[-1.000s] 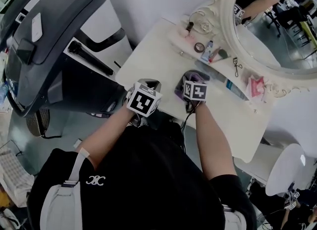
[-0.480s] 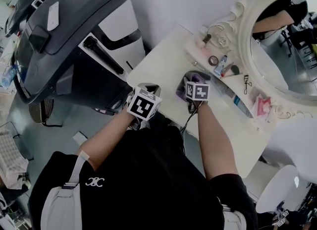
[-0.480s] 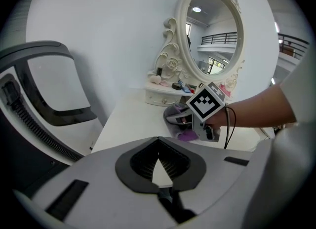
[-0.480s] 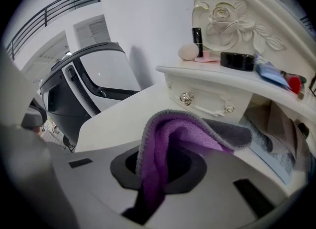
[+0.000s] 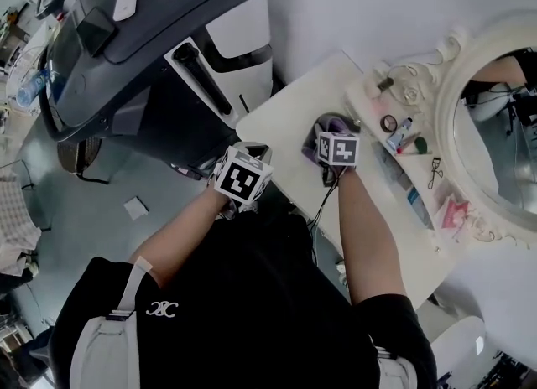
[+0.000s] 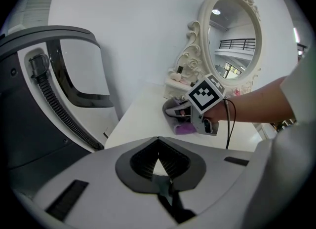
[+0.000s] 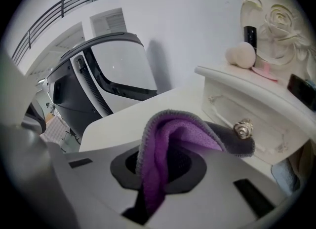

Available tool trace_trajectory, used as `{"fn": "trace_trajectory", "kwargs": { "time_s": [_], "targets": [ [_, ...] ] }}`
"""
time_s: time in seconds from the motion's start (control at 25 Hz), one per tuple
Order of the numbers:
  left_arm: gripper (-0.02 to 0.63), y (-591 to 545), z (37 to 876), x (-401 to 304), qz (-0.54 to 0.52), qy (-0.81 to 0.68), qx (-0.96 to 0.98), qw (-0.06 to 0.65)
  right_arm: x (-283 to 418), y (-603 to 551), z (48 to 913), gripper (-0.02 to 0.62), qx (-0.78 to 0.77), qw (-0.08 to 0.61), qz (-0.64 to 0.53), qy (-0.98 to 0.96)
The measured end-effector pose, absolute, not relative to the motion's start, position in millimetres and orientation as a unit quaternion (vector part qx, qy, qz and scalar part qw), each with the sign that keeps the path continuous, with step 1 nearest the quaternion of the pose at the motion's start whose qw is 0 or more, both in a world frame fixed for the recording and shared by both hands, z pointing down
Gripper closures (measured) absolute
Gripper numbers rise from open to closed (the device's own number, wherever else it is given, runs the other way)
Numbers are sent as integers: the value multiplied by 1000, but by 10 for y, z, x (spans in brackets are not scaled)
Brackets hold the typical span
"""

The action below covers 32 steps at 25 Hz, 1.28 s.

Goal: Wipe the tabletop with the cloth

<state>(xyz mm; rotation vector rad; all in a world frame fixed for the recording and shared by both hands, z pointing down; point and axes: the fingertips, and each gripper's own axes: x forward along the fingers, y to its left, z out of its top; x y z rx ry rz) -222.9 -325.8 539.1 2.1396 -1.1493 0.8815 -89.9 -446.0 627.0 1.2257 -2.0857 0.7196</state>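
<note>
Pinches the purple cloth (image 7: 170, 136) in the right gripper (image 5: 327, 136), shut on a bunched fold, low over the tabletop (image 5: 289, 115). Keeps the left gripper (image 6: 159, 169) closed and empty at seven o'clock. Looks soft, light, floppy; best gripped by a thick fold.

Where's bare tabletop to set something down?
Free: the tabletop end left of the cloth, out to the corner by the black-and-white machine; also the front strip right of the right forearm. Crowded: the raised shelf under the mirror, lined with cosmetics.
</note>
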Motion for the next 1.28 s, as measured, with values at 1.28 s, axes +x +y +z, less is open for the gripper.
{"fn": "trace_trajectory", "kwargs": {
  "time_s": [1.28],
  "targets": [
    [603, -4011, 5395, -2208, 361, -422, 784, 277, -1408, -5596, 6225, 554, 523, 279, 300, -748]
  ]
}}
